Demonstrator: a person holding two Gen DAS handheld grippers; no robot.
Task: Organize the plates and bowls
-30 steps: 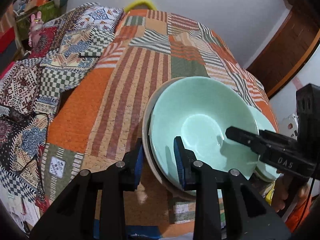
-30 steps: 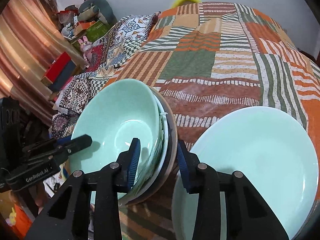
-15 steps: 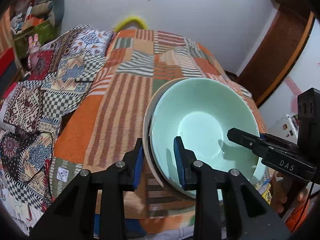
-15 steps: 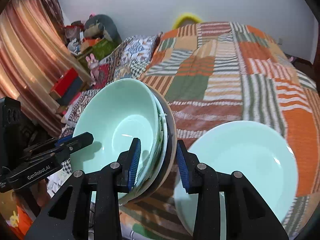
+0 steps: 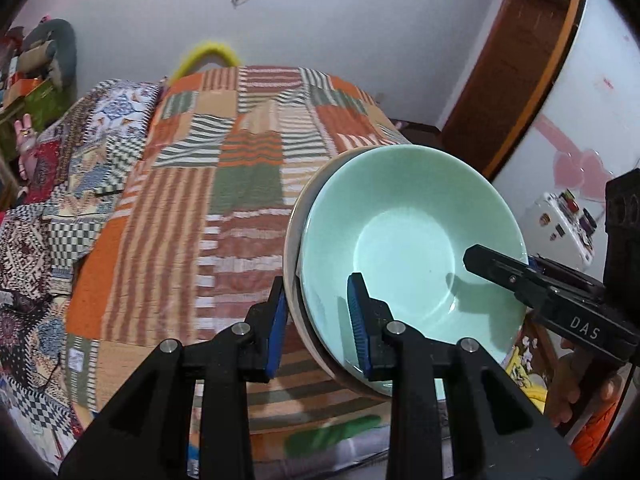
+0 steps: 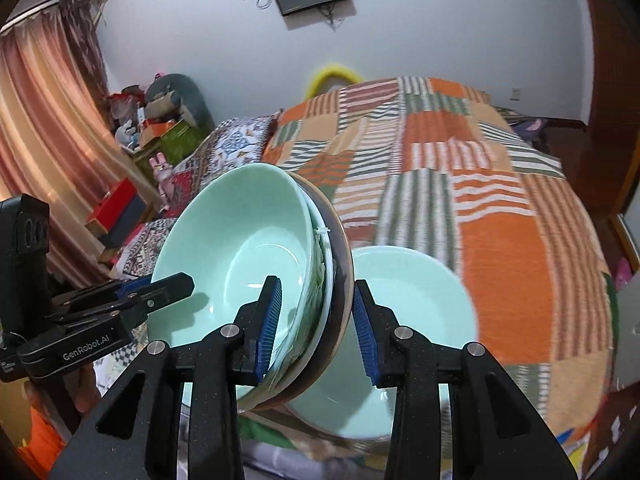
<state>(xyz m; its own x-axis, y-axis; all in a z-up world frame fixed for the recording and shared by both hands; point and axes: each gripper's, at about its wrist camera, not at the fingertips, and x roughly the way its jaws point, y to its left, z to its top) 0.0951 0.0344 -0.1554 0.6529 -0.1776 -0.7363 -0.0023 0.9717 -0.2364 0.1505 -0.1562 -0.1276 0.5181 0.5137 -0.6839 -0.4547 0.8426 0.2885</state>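
Stacked bowls (image 6: pixel 240 256) pinched at opposite rims by left gripper (image 5: pixel 316 316) and right gripper (image 6: pixel 316 320) fingers; slippage risked onto green plate (image 6: pixel 404 320) if tilt increased.

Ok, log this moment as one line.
left gripper: shut on dish stack | right gripper: shut on dish stack | green plate: on bed

Each black plastic gripper, left gripper (image 5: pixel 316 320) and right gripper (image 6: pixel 316 322), carries blue ribbed pads, silver screws and white lettering along its side.
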